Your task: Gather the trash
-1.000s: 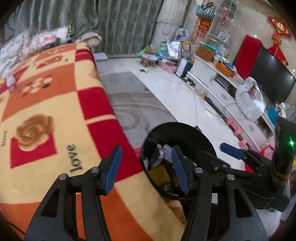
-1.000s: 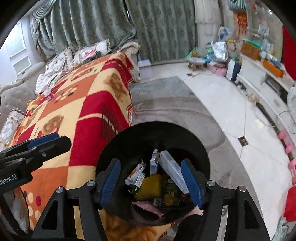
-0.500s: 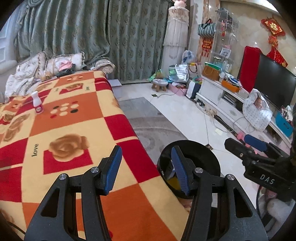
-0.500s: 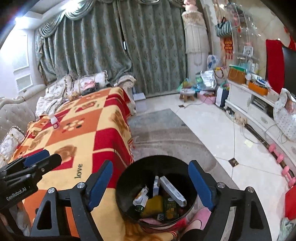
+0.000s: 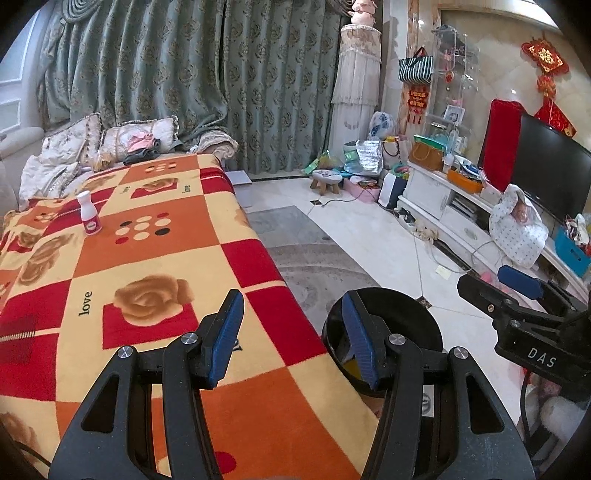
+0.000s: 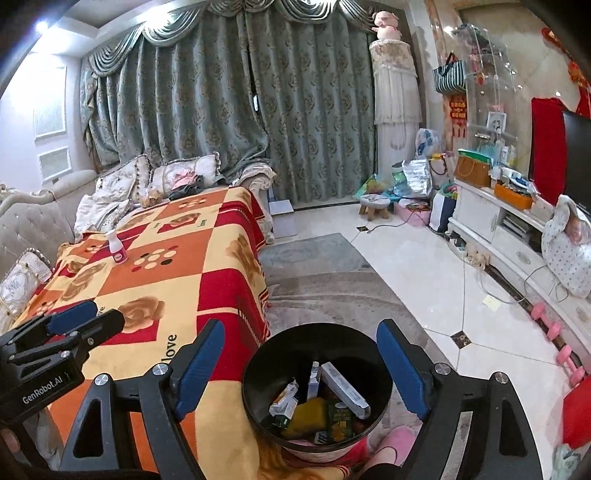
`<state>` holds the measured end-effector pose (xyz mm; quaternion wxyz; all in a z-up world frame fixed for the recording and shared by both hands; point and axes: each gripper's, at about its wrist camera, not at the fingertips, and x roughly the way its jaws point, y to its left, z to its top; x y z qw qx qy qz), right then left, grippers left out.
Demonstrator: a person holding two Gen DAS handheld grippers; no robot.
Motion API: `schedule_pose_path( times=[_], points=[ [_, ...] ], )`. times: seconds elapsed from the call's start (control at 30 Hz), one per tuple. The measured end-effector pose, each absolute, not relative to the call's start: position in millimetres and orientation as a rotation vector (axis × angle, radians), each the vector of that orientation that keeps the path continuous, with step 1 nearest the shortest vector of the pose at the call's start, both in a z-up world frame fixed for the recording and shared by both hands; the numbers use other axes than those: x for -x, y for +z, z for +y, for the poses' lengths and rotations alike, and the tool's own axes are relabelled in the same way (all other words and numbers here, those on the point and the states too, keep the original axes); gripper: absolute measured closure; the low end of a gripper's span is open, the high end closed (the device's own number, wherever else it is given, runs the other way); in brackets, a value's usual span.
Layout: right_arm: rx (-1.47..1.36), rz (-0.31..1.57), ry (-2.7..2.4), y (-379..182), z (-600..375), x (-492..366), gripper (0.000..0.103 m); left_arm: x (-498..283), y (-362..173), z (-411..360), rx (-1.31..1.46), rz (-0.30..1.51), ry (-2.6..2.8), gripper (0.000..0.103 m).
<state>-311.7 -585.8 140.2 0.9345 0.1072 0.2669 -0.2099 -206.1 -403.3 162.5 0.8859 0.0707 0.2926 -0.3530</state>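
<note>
Bright even indoor light, glare from a ceiling lamp (image 6: 41, 26) at my upper left, strong fisheye bending, dark corners, sharp focus.

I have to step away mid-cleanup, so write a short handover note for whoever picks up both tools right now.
Left tool: open, holding nothing, above the near end of the blanket-covered table.
Right tool: open, holding nothing, over the black trash bin.
The bin stands on the floor at the table's near corner and already holds cartons, wrappers and a yellow item.
Left to do: one small white bottle stands upright at the table's far end. Pick it up and drop it in the bin. I see no other loose trash on the table.
</note>
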Motion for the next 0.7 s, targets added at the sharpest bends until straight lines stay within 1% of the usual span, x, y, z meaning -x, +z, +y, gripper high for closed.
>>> schedule_pose_path(
  times=[0.7],
  points=[
    [-0.219,0.567,-0.428,139.2,-582.2,311.7,0.019,206.2,165.8,-404.9,-0.127,0.605,-0.732,0.049]
  ],
)
